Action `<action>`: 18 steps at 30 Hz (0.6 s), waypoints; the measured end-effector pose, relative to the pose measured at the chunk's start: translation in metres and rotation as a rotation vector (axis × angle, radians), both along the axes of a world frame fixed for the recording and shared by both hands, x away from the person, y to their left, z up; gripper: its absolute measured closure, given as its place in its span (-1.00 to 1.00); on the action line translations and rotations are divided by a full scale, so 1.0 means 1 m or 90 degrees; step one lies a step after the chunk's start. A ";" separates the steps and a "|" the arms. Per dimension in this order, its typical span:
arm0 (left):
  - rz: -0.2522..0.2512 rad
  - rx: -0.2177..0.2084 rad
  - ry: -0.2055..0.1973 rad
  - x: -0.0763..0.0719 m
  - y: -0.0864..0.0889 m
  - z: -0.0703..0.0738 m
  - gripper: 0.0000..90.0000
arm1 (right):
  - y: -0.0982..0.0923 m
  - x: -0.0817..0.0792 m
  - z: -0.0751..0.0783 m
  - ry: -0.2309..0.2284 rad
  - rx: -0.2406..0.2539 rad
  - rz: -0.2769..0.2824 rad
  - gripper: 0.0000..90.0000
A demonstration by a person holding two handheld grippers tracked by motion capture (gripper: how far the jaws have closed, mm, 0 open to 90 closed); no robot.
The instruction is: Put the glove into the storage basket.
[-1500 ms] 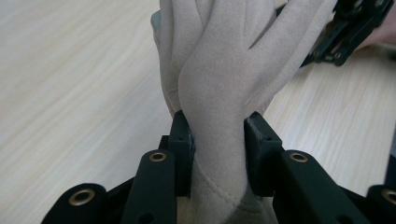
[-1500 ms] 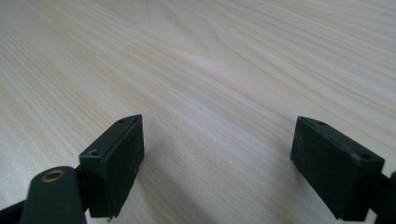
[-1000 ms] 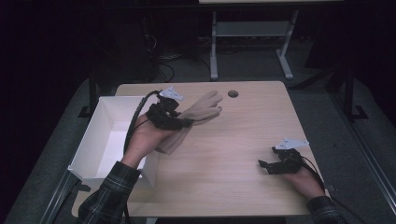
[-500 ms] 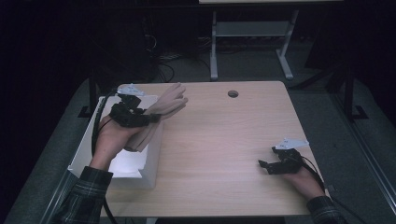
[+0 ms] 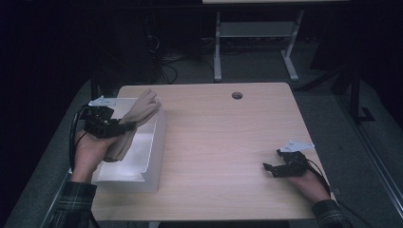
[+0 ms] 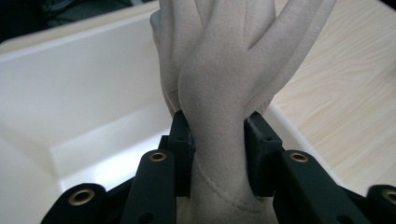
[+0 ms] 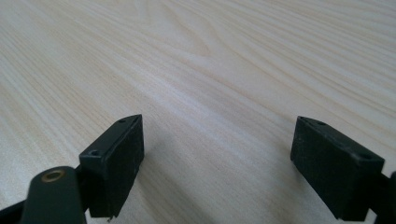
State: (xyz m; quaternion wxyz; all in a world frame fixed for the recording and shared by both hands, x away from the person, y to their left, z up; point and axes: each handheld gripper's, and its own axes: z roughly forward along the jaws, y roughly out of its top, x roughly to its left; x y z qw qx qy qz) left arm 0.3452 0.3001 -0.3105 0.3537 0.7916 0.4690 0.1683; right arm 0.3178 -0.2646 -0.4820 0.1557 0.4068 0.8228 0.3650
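Overhead, pale wooden table (dim room)

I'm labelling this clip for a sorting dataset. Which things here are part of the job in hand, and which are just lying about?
In the job:
- beige suede-like fabric glove, clamped in the left gripper
- white open-topped rectangular box, over which the glove is held

Just there:
- right gripper, open, resting on the light wooden table
- dark round hole in the tabletop
- white-framed stand on the floor

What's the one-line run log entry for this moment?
left gripper: shut on glove, over white bin | right gripper: open, empty, at table
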 end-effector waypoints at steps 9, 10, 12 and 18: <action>0.047 0.011 0.033 0.006 0.017 -0.040 0.50 | 0.000 0.000 0.000 0.000 0.000 0.000 -0.62; 0.050 0.012 0.037 0.006 0.018 -0.045 0.50 | 0.000 0.000 0.000 0.000 0.000 0.000 -0.62; 0.055 0.015 0.048 0.008 0.019 -0.056 0.50 | 0.000 0.000 0.000 0.000 0.000 0.000 -0.62; 0.060 0.044 0.066 0.013 0.016 -0.081 0.49 | 0.000 0.000 0.000 0.000 0.000 0.000 -0.62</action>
